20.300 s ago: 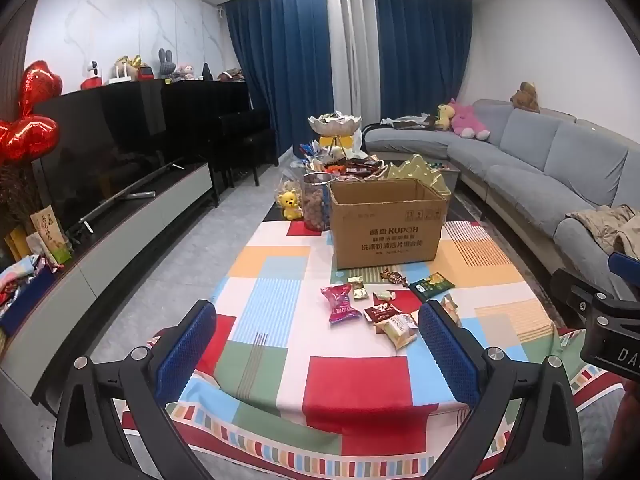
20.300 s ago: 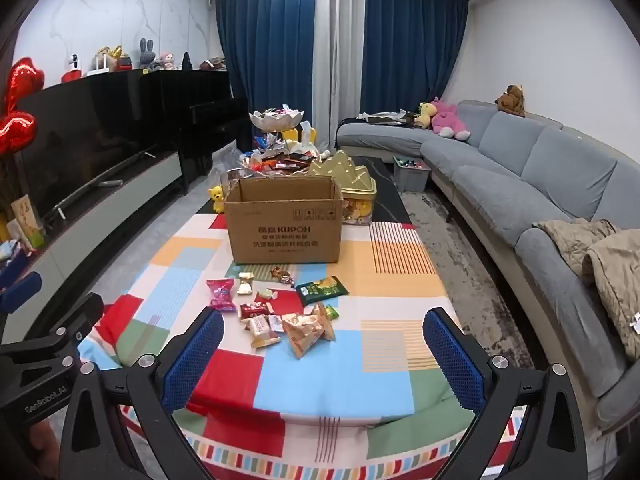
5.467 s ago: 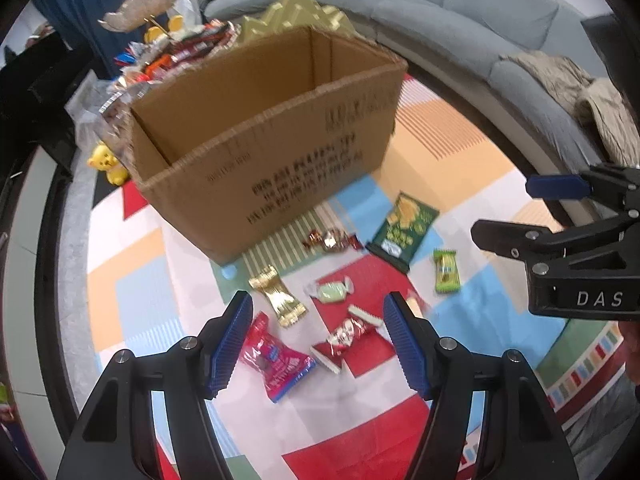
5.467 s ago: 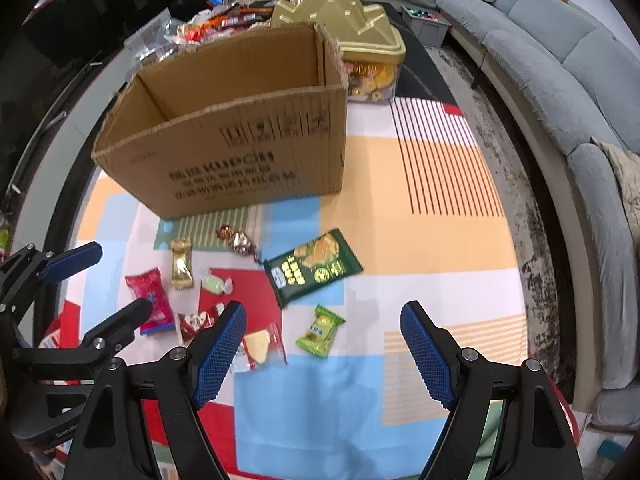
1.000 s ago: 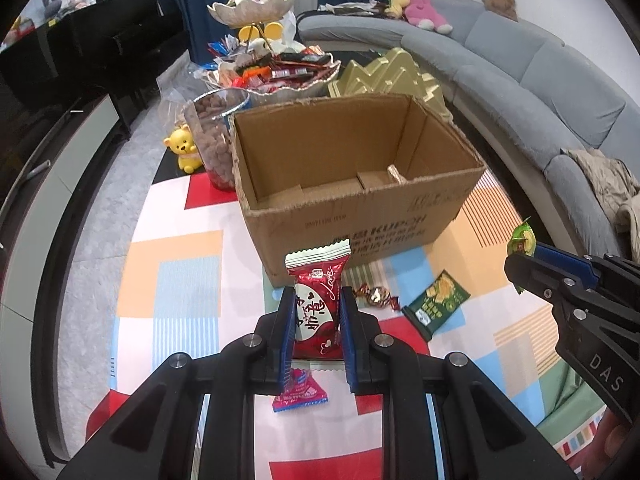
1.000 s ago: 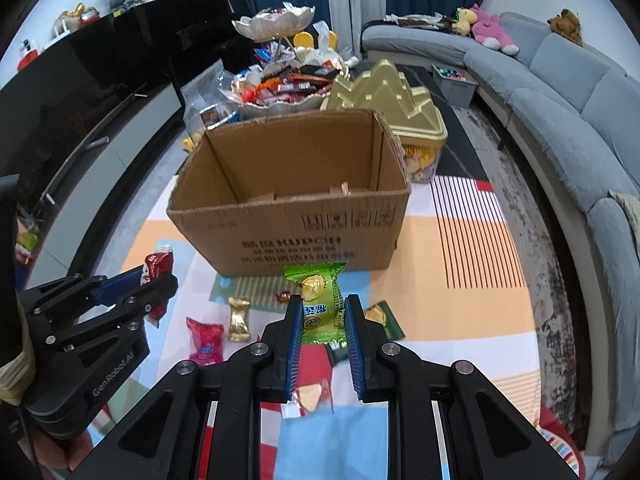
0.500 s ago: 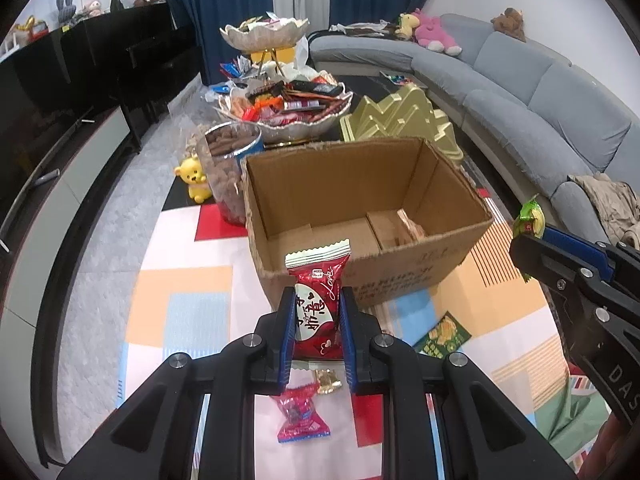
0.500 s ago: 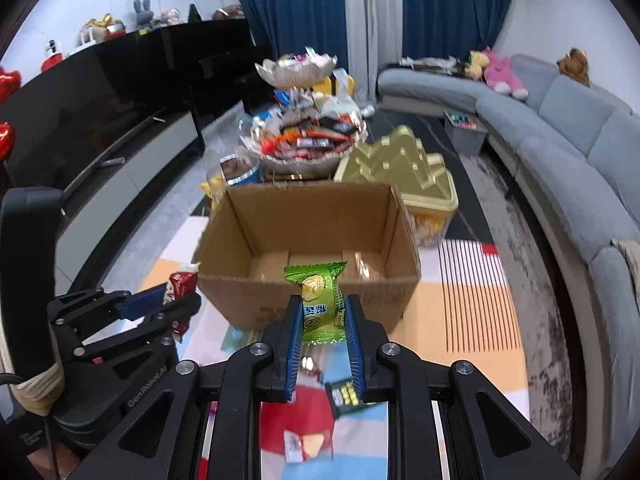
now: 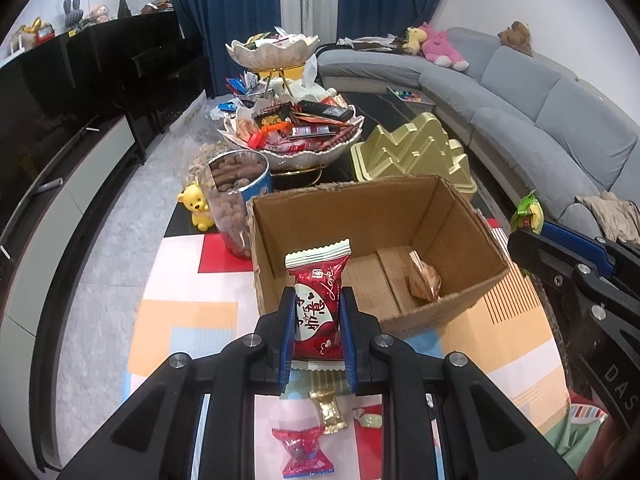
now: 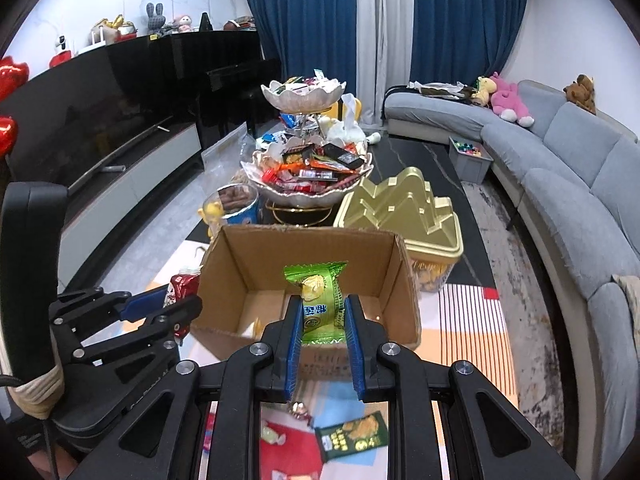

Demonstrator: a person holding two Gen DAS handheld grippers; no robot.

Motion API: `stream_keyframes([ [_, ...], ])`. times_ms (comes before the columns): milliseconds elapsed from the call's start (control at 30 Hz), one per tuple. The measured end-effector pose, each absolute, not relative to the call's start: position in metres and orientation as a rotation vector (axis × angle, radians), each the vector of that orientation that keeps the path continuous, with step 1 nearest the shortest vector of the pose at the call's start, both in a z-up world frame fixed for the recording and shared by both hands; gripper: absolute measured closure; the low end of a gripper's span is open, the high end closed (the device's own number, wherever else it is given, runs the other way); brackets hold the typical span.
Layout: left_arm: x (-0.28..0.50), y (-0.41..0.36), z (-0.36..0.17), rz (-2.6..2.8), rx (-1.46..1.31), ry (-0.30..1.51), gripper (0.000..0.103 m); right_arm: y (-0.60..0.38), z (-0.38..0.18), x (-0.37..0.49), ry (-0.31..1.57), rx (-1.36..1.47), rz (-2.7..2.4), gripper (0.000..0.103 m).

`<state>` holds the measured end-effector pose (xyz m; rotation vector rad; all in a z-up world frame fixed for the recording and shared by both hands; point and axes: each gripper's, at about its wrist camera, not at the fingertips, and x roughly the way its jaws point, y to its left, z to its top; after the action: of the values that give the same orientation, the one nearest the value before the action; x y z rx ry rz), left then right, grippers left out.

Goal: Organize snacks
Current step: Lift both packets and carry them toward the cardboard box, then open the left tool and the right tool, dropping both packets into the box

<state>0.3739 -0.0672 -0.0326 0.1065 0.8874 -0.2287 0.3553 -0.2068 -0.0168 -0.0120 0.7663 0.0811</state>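
My left tool [image 9: 315,326] pinches a red snack [image 9: 317,312] upright between its pads, held above the near wall of the box [image 9: 448,216]. My right tool [image 10: 322,326] clamps a green snack [image 10: 320,300] over the box's near edge. One gold-brown packet [image 9: 423,282] lies inside the box. More snacks lie on the desk [image 9: 188,316] in front: a red candy [image 9: 303,454], a gold one [image 9: 329,410].

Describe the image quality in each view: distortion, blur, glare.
Left wrist view: strong fisheye bending with dark vignetted corners; red snack packet in the jaws is sharp. Right wrist view: same curvature; green snack packet crisp, snacks on the tablecloth below look blurred; glossy TV shows reflections.
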Motion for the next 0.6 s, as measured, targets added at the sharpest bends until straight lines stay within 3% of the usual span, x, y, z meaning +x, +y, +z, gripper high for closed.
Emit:
stream_keyframes([
  [600, 0.409, -0.078, -0.051, -0.236, 0.107, 0.903, 0.082, -0.208, -0.040, 0.400, 0.804, -0.038, 0.094, 0.081],
])
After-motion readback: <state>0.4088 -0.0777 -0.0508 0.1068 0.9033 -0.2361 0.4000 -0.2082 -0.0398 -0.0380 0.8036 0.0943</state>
